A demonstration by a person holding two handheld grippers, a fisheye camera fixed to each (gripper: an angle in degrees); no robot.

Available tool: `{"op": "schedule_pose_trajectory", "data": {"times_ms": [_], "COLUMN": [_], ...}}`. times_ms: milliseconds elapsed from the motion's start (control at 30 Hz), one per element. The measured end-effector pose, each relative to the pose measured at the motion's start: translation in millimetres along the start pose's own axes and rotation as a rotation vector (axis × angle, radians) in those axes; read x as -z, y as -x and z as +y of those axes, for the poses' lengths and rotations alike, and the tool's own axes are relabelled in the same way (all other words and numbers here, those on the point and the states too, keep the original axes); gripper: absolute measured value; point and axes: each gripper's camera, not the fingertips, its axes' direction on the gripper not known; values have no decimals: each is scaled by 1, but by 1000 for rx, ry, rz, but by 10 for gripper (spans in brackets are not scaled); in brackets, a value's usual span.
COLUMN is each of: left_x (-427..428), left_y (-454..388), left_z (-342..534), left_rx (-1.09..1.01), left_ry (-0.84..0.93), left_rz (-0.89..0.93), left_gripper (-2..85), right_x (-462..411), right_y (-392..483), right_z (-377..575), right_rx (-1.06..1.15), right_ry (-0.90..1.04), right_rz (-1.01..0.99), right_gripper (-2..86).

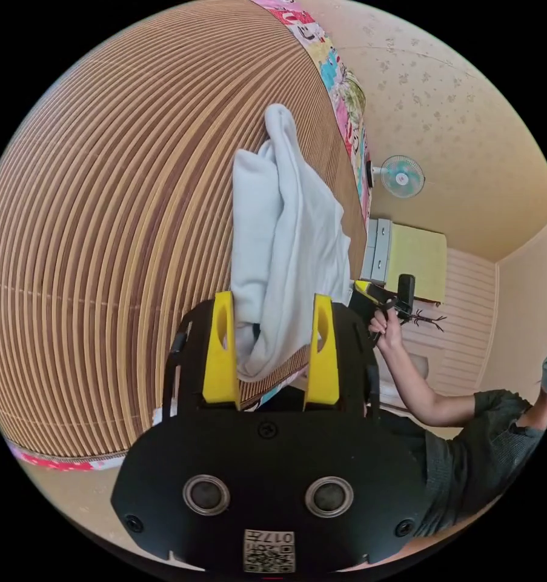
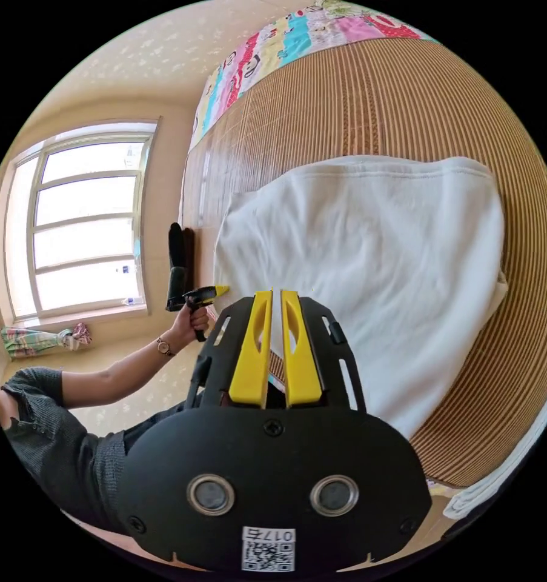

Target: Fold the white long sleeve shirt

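Left gripper view: the left gripper (image 1: 272, 345), black-bodied with two yellow fingers (image 1: 222, 354), stands wide open; a bunched fold of the white long sleeve shirt (image 1: 288, 242) lies in the gap between the fingers, and neither finger visibly presses on the cloth. The shirt lies folded on the striped brown bamboo mat (image 1: 122, 242) that covers the bed, whose colourful cartoon-print sheet (image 1: 340, 85) shows along the mat's far edge. To the right, a person's hand (image 1: 387, 324) holds the handle of the other gripper at the near right corner of the shirt. A teal wall fan (image 1: 401, 176) and a grey drawer unit (image 1: 376, 250) with a pale yellow panel stand beyond the bed.

Right gripper view: the right gripper (image 2: 275, 303) has its yellow fingers (image 2: 252, 351) drawn almost together, a thin slit left between them; the tips sit at the near edge of the shirt (image 2: 376, 267), and whether cloth is pinched in the slit cannot be told. The shirt spreads broad and smooth over the mat (image 2: 358, 103). At the left, a hand (image 2: 191, 321) wearing a wristwatch (image 2: 162, 346) holds the left gripper (image 2: 218, 290), its yellow tip just beside the shirt's left edge. A bright multi-pane window (image 2: 82, 224) stands at far left
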Motion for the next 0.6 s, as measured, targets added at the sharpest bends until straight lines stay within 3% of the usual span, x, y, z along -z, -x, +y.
{"op": "schedule_pose_trajectory", "data": {"times_ms": [133,167,233,300,333,400,500,600], "left_x": [-13,-11,-9,-7,-7,-11,-9,10], "left_y": [-13,-30,-58,-96,-106,-136,-158,-171], "left_z": [2,6,15,30,34,47,62,82], "left_rx": [-10,-64,-135,-193,-205,-202,-229,-265], "left_ry": [36,32,24,5,1,16,30,8], "left_rz": [-9,-30,-75,-126,-142,-316,-465,-535], "left_gripper": [88,81,78,74,73,68,65,67], "right_x": [-34,-47,-68,-98,-121,-155,-182,-144], "right_y": [28,43,70,94,104,114,118,122], "right_z": [-51,-69,-95,-121,-136,-150,-159,-156], "right_rx": [11,30,59,58,37,63,129,194], "right_ry": [158,199,268,400,515,682,838,686], "right_rz": [-82,-79,-6,172,356,529,592,448], "right_gripper": [229,233,232,226,216,194,164,119]}}
